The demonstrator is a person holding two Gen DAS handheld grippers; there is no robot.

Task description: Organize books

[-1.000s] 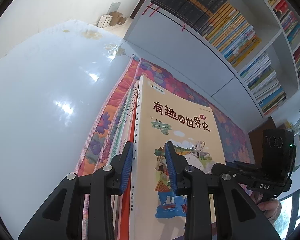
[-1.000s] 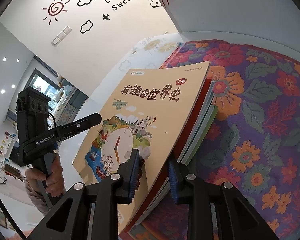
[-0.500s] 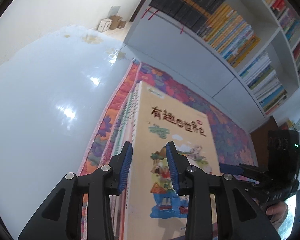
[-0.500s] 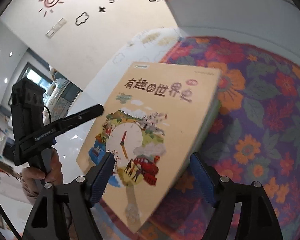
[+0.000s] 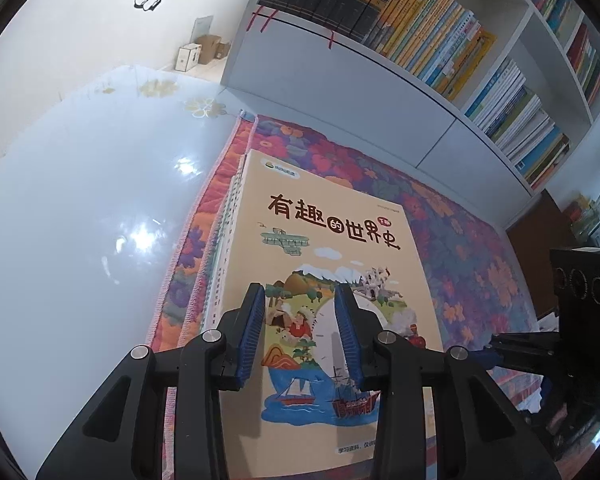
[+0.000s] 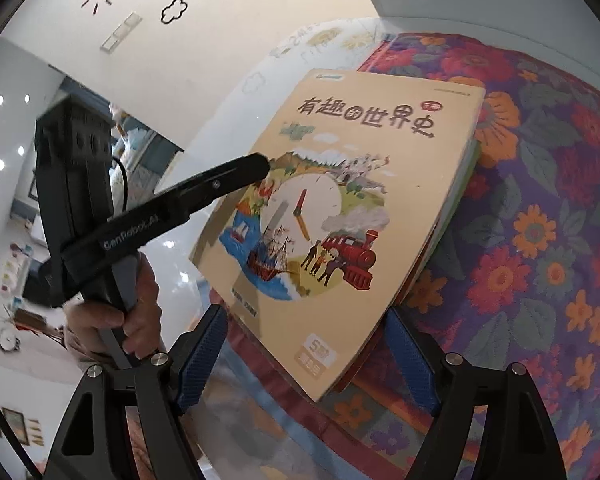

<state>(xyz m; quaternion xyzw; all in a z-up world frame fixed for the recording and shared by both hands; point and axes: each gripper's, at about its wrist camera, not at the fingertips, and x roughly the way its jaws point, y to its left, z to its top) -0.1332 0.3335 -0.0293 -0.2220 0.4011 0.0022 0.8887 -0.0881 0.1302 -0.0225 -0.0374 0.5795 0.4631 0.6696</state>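
On my left wrist view, the glossy white desk (image 5: 80, 208) filled the left side, and the flowered cloth (image 5: 472, 248) covered its right part. The stack of books (image 5: 324, 280) lay flat on that cloth, the tan-covered book with the clock-and-ship drawing on top and the spines of the others showing along its left edge. My left hand-held gripper (image 5: 300, 336) hung over the near part of the top cover with its blue pads apart and nothing between them; I could not tell whether it touched the cover. Behind the cloth stood the white bookshelf (image 5: 440, 92), its rows packed with upright books. On my right wrist view, the left hand-held gripper (image 6: 256, 168) reached in from the left, its tip over the cover's left edge, with the hand (image 6: 132, 312) around its handle. The right hand-held gripper (image 6: 304, 356) was spread wide, its pads on either side of the stack's near corner (image 6: 320, 360), gripping nothing.
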